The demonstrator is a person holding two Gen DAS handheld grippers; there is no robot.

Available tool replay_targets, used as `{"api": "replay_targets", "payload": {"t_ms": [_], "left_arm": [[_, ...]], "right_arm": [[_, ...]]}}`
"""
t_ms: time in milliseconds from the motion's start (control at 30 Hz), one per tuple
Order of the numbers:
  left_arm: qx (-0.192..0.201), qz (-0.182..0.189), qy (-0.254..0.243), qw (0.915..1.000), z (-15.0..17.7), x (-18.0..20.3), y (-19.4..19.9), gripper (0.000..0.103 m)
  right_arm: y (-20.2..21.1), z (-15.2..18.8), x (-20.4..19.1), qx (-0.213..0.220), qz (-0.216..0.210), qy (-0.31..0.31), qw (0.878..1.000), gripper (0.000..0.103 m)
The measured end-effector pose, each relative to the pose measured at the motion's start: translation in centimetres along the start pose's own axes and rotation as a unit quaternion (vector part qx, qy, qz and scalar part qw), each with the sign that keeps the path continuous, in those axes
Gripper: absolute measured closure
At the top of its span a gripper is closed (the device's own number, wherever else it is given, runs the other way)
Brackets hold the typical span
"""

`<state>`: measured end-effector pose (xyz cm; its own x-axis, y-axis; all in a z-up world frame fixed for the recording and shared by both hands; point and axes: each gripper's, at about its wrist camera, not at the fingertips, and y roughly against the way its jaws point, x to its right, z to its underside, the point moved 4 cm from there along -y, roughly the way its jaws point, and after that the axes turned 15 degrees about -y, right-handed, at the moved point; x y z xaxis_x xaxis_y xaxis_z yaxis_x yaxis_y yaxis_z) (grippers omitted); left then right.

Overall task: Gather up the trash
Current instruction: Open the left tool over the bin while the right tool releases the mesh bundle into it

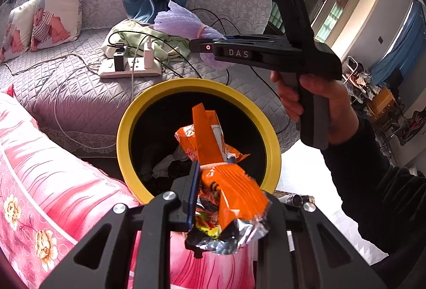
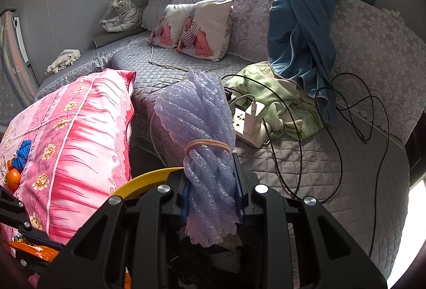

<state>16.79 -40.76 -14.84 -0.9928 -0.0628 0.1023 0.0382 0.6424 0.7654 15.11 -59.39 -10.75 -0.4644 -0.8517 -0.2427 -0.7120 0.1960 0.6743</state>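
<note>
So the drop-off step of the trash run is what's in hand here. An orange snack wrapper (image 1: 226, 182) is pinched between the jaws of the left gripper (image 1: 213, 193), its crumpled foil end bunched up just behind the pads and its long end sticking out past the tips, right over the mouth of the yellow-rimmed bin (image 1: 197, 85). Some dark and white scraps can already be seen down inside, below the jaws. A purple foam bundle (image 2: 205, 145), tied with a rubber band (image 2: 207, 143), is clamped in the jaws of the right gripper (image 2: 213, 182); only a slice of the yellow rim is caught to the left of those jaws, so it probably isn't squarely over the opening yet. Next, the wrapper most likely just needs to be let go, since it's already lined up. The foam should be brought further over the bin first, otherwise it could be bounced off the rim onto the grey quilted sofa (image 1: 66, 92).
</note>
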Motion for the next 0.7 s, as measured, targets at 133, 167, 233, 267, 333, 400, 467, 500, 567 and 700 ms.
{"api": "replay_targets", "payload": {"t_ms": [133,167,233,267,333,400,467,500,567,700], "left_arm": [[-0.003,0.002,0.003,1.0,-0.3,-0.3,-0.9,0.083],[-0.004,0.002,0.003,1.0,-0.2,-0.3,-1.1,0.083],[-0.006,0.002,0.007,1.0,-0.2,-0.4,-1.5,0.083],[-0.008,0.003,0.008,0.9999,-0.3,-0.5,-1.7,0.083],[-0.01,0.002,0.01,0.9999,-0.3,-0.6,-2.1,0.083],[-0.012,0.002,0.01,0.9999,-0.4,-0.5,-2.4,0.083],[-0.013,0.001,0.011,0.9999,-0.4,-0.4,-2.5,0.083],[-0.014,0.001,0.012,0.9998,-0.5,-0.4,-2.7,0.083],[-0.016,0.0,0.013,0.9998,-0.6,-0.3,-3.0,0.083],[-0.019,-0.002,0.016,0.9997,-0.5,-0.4,-3.4,0.083]], "right_arm": [[0.2,0.6,0.6,-0.003,0.004,-0.006,1.0,0.079],[0.2,0.8,0.8,-0.004,0.005,-0.007,1.0,0.079],[0.1,1.1,1.1,-0.008,0.007,-0.012,1.0,0.079],[0.1,1.2,1.3,-0.009,0.008,-0.014,1.0,0.079],[0.0,1.6,1.5,-0.012,0.01,-0.015,1.0,0.079],[-0.1,1.9,1.8,-0.015,0.01,-0.017,1.0,0.079],[-0.2,2.2,2.0,-0.018,0.011,-0.02,1.0,0.079],[-0.2,2.3,2.1,-0.02,0.011,-0.021,1.0,0.078],[-0.4,2.6,2.3,-0.023,0.013,-0.022,0.999,0.078],[-0.4,3.2,2.5,-0.028,0.015,-0.022,0.999,0.078]]}}
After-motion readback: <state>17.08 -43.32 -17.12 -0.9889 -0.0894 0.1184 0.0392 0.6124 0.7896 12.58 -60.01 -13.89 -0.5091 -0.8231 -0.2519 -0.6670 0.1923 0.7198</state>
